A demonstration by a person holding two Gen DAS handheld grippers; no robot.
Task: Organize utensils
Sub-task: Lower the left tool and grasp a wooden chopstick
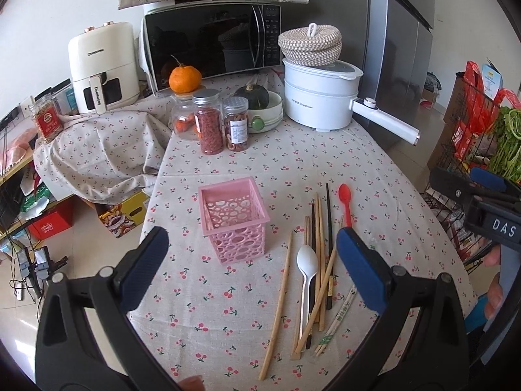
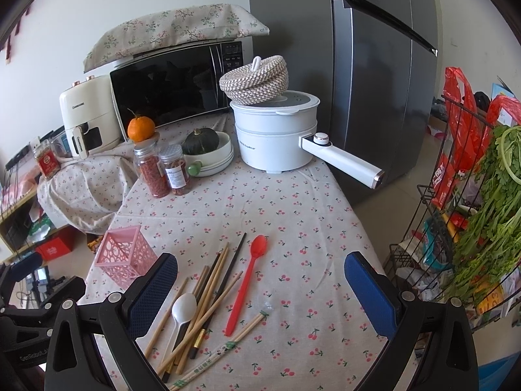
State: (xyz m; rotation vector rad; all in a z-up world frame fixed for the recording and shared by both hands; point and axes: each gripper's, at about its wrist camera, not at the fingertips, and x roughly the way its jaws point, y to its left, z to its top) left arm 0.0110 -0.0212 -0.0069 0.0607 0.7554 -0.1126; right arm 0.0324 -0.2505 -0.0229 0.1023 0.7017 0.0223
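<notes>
Both the left gripper (image 1: 250,257) and right gripper (image 2: 260,286) hover spread, empty; best lift the red spoon (image 2: 247,283) by its handle, clear of the chopsticks (image 2: 208,296), toward the pink basket (image 2: 125,259).

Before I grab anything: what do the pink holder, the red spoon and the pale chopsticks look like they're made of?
Pink holder: moulded plastic, matte, perforated walls. Red spoon: plastic, smooth with slight sheen. Pale chopsticks: probably bamboo or wood, unvarnished, tan grain colour.

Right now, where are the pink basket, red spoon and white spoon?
pink basket (image 1: 235,228), left wrist view, front wall.
red spoon (image 2: 259,246), right wrist view, bowl.
white spoon (image 1: 307,259), left wrist view, bowl.
</notes>
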